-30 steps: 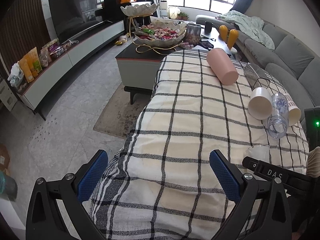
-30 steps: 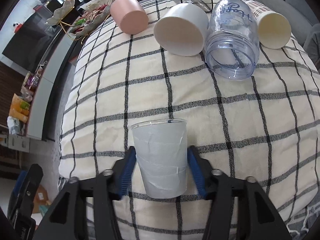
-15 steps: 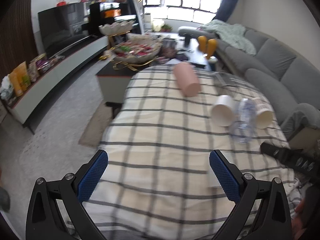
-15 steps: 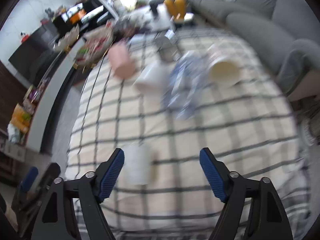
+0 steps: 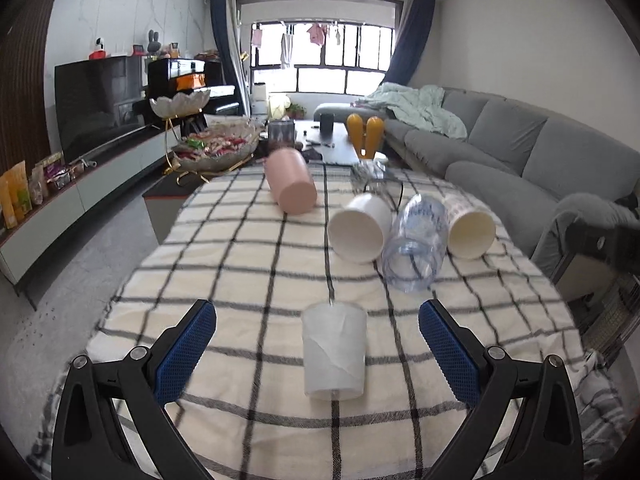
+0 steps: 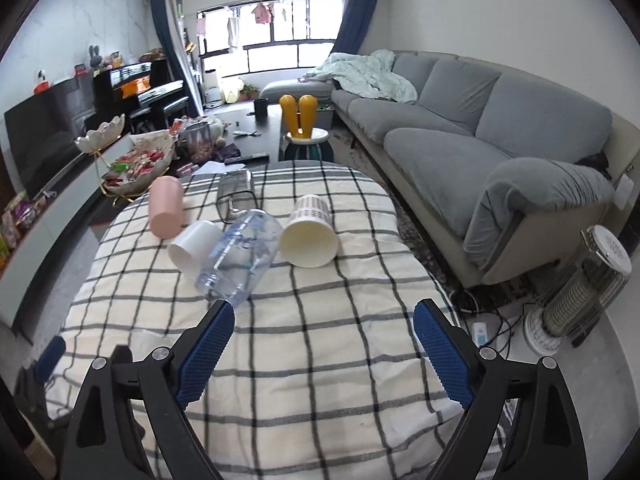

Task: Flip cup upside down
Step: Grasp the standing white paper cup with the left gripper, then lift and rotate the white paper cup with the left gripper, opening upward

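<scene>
On the checked cloth (image 5: 248,264) the frosted cup (image 5: 334,354) stands nearest, between the left gripper's (image 5: 318,346) fingers without touching; behind it lie the white cup (image 5: 358,228), clear bottle (image 5: 416,248) and paper cup (image 5: 470,228) side by side; the pink cup (image 5: 291,186) lies farther left.

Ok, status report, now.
Left gripper open, empty. Right gripper open, empty. Frosted cup standing between left fingers, wide end up. Nothing blocking.

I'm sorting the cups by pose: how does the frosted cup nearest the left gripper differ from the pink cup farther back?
The frosted cup stands on end on the checked cloth; the pink cup lies on its side. The frosted cup is translucent white, the pink cup opaque. The frosted cup tapers, wider at the top; the pink cup looks nearly straight-walled. Both rest on the cloth, with nothing gripping them.
</scene>
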